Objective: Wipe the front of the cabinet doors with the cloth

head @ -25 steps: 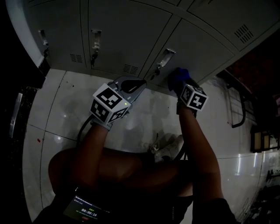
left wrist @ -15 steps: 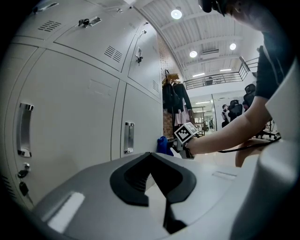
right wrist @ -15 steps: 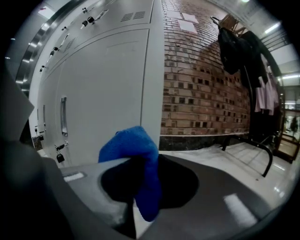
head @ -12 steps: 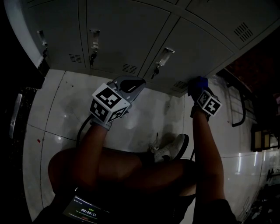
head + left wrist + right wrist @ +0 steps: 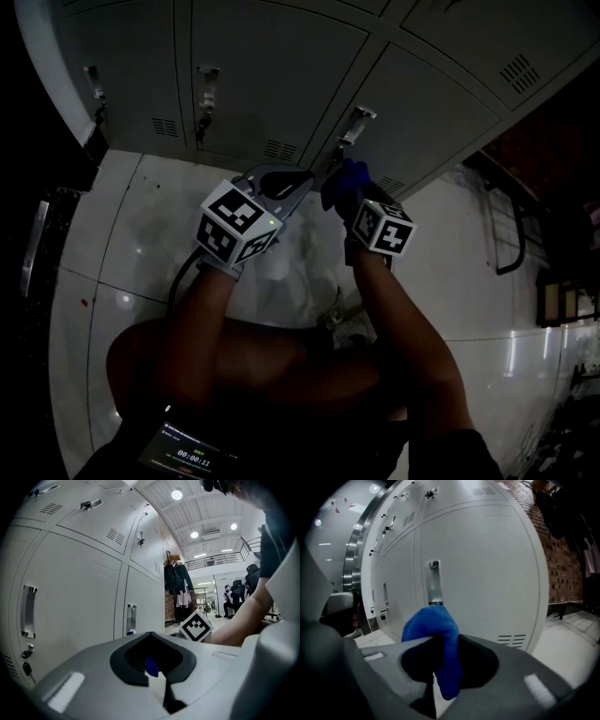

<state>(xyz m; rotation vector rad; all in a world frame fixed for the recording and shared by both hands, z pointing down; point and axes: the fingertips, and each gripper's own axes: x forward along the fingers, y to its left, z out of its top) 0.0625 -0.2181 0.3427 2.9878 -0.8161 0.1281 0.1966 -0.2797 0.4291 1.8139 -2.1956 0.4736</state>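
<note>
The right hand-held gripper (image 5: 440, 667) has its jaws clamped on a blue cloth (image 5: 433, 625), which bunches up past the tips. In the head view this hand-held gripper (image 5: 349, 195) carries the cloth (image 5: 342, 180) low on the grey cabinet door (image 5: 422, 103), at about 6 o'clock from the door handle (image 5: 354, 124); whether the cloth touches the door cannot be told. The left hand-held gripper (image 5: 281, 183) is at 9 o'clock from it, just beside it. Its jaws are together, holding nothing I can identify. White floor tiles (image 5: 131, 234) lie below.
</note>
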